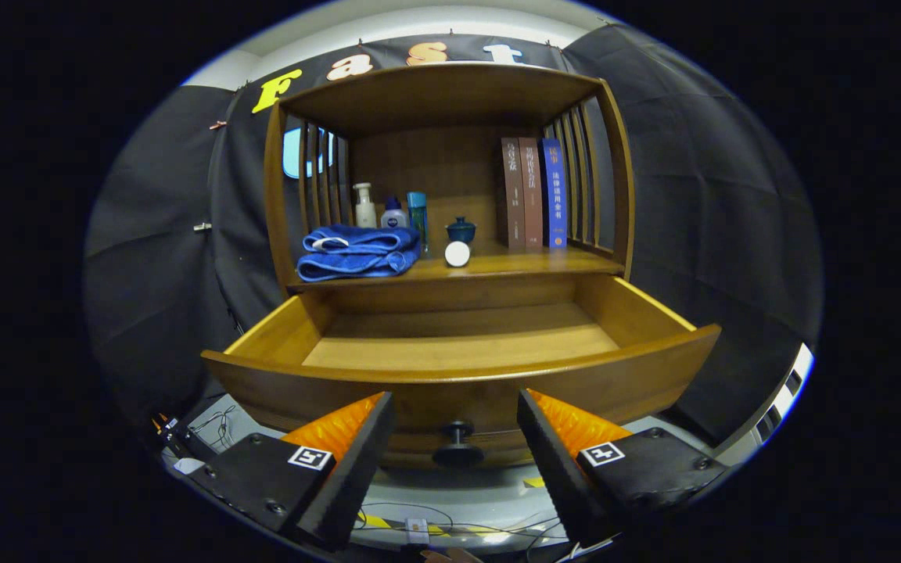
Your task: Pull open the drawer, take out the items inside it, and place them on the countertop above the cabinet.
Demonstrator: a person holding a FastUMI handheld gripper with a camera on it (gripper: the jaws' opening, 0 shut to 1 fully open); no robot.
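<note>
The gripper (457,446) has its jaws spread wide and holds nothing; the drawer knob (457,442) sits in the gap between the two fingers, touched by neither. The knob belongs to the drawer (458,375), which stands pulled well out of the wooden cabinet (450,94), and its wooden floor lies bare as far as can be seen. Beyond the drawer, on the desk (529,264) above it, a folded blue towel (357,252) lies at the left. Behind the towel stand a white pump bottle (364,206), a small bottle with a blue label (393,213) and a slim teal bottle (418,215). Right of them sit a dark blue lidded cup (461,229) and, just nearer, a small white round thing (457,253). At the far right three books (533,193) stand upright against the slatted side.
</note>
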